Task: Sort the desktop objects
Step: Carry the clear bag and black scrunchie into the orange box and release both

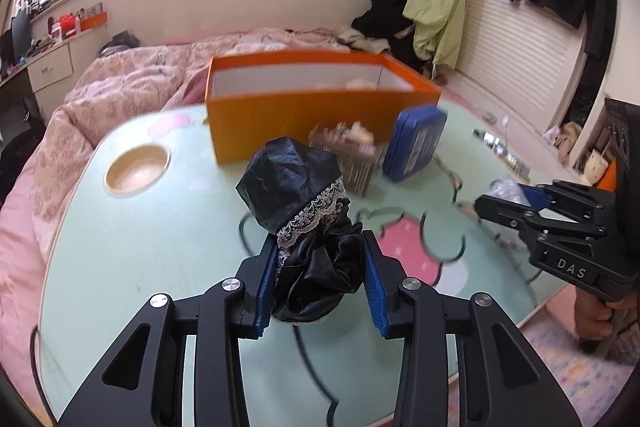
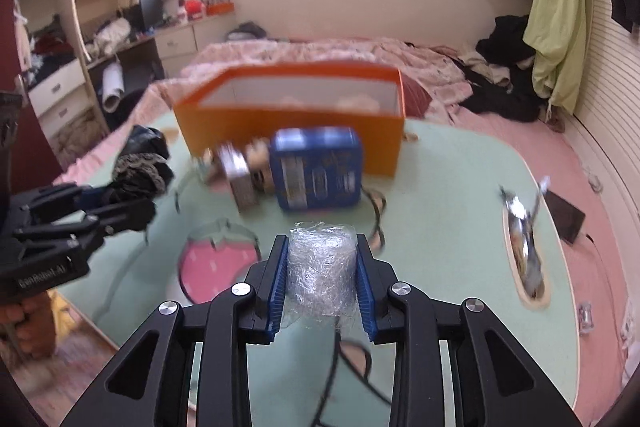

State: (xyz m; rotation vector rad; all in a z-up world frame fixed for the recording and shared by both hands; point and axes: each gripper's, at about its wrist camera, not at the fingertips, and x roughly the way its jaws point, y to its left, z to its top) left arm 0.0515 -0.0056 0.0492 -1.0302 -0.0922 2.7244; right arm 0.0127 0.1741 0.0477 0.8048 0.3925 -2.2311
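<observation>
My left gripper [image 1: 320,259] is shut on a black satin cloth with a lace trim [image 1: 304,219] and holds it above the green table [image 1: 140,247]. My right gripper [image 2: 322,259] is shut on a roll wrapped in clear plastic film [image 2: 322,267]. An open orange box [image 1: 312,99] stands at the table's far side, also in the right wrist view [image 2: 292,115]. A blue tin [image 1: 416,143] stands on edge in front of it, next to a small clear box holding a figure [image 1: 352,155]. The right gripper shows at the right of the left wrist view [image 1: 496,203].
A round wooden cup recess [image 1: 136,167] is in the table's left part. A second recess with shiny wrappers [image 2: 524,251] and a dark flat object [image 2: 568,215] lie at the right. A pink bed [image 1: 132,83] surrounds the table.
</observation>
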